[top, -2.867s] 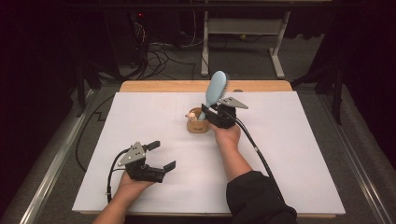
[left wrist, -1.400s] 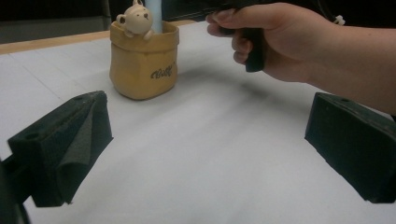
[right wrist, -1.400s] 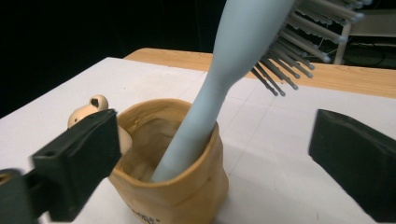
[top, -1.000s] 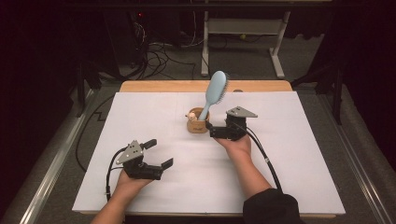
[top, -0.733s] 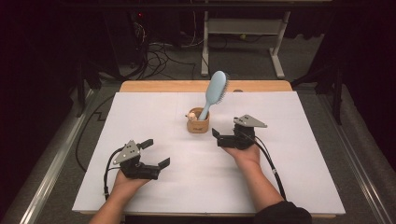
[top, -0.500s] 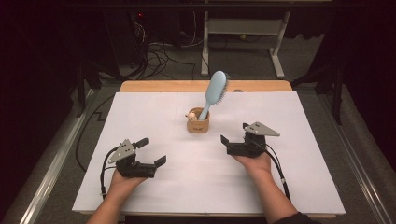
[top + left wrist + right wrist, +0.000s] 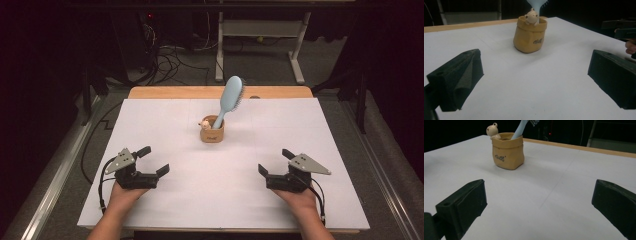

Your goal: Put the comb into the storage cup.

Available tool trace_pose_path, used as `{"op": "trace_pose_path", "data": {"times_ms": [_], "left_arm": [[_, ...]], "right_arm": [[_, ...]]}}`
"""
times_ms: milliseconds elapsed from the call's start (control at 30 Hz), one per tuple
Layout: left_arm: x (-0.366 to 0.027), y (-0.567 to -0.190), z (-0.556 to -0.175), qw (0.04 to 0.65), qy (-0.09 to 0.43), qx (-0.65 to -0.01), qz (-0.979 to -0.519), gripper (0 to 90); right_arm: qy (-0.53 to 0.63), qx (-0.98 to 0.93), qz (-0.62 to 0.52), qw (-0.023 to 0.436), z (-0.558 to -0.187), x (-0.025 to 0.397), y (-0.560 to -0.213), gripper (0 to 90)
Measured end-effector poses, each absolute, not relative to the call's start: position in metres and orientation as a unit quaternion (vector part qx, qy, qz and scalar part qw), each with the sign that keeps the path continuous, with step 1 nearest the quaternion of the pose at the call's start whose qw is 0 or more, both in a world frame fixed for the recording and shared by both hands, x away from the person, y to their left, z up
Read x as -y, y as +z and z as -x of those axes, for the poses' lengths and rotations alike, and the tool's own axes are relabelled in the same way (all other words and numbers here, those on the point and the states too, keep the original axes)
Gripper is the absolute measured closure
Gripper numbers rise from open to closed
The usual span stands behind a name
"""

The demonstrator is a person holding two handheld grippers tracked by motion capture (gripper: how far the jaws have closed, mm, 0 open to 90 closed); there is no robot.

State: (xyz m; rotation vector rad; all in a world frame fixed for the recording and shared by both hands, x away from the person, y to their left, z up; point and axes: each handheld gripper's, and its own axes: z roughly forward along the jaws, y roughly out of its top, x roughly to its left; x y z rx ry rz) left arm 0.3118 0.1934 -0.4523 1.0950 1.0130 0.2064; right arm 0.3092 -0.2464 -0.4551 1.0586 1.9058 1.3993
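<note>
Now the brush (image 7: 230, 100) stands handle-down in the cup (image 7: 212, 131) at mid-table, leaning right. Since a second ago the right gripper (image 7: 273, 170) has pulled back near the front edge, jaws spread and empty; the left gripper (image 7: 152, 167) likewise gapes. Placement looks finished.

A white tabletop (image 7: 220, 170) is carrying everything, with a strip of bare wood (image 7: 170, 92) showing along its far edge. A tan sack-shaped holder (image 7: 212, 131) is standing upright directly on the white surface, near the middle and toward the far side. Faint seam lines are crossing the white covering.
</note>
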Motion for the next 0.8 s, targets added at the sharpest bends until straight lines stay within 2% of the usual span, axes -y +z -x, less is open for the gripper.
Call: {"op": "trace_pose_path", "data": {"times_ms": [367,800], "left_arm": [[-0.194,-0.457,-0.299,0.72,0.103,-0.455,-0.513,0.8],[-0.193,-0.457,-0.297,0.726,0.1,-0.455,-0.506,0.6]], "right_arm": [[0.529,-0.69,-0.384,0.312,-0.264,0.287,-0.456,0.3],[0.539,-0.679,-0.389,0.312,-0.266,0.287,-0.456,0.3]]}}
